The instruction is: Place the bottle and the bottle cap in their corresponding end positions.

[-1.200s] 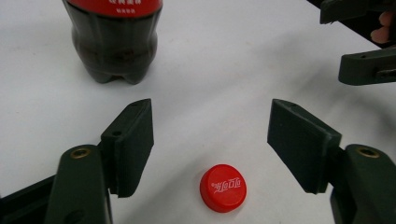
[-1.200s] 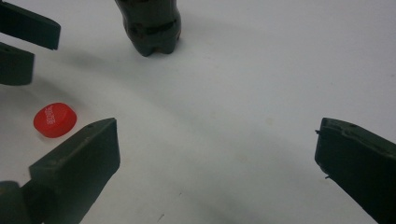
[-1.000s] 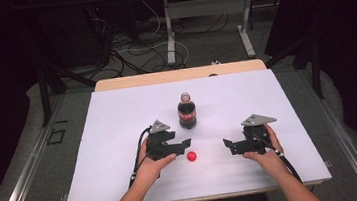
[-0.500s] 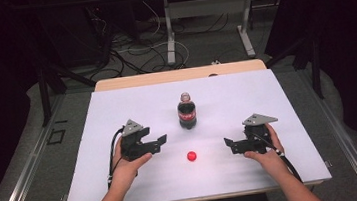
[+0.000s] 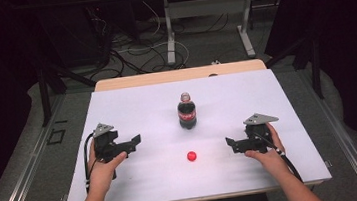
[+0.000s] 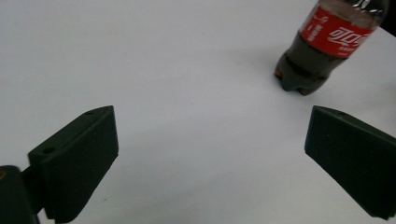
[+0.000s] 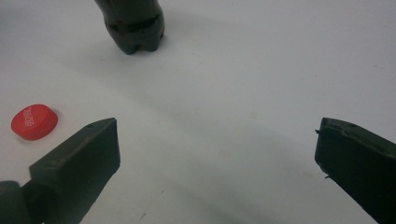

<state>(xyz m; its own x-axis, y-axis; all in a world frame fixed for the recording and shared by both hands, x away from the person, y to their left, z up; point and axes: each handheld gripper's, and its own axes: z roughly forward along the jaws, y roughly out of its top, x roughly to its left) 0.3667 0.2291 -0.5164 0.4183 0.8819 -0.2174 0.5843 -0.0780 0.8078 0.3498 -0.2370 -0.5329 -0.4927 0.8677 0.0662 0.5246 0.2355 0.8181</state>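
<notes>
A dark cola bottle (image 5: 187,112) with a red label stands upright and uncapped at the middle of the white table (image 5: 132,110). Its red cap (image 5: 191,156) lies flat in front of it. My left gripper (image 5: 136,140) hovers at the table's left, well clear of cap and bottle; its jaws have just been opening and stand wide with nothing between them. In the left gripper view the bottle (image 6: 322,46) stands far off at upper right. My right gripper (image 5: 230,143) rests at the right, open and empty. The right gripper view has the cap (image 7: 34,122) at left and the bottle's base (image 7: 134,25) ahead.
The table's front edge runs just before both hands. A wooden strip (image 5: 179,74) borders the far edge. Beyond it are cables on the floor and metal table legs (image 5: 169,36).
My left gripper has drawn away to the left from beside the red cap, which stays on the table, and its jaws have opened wider. The right gripper has not moved.
</notes>
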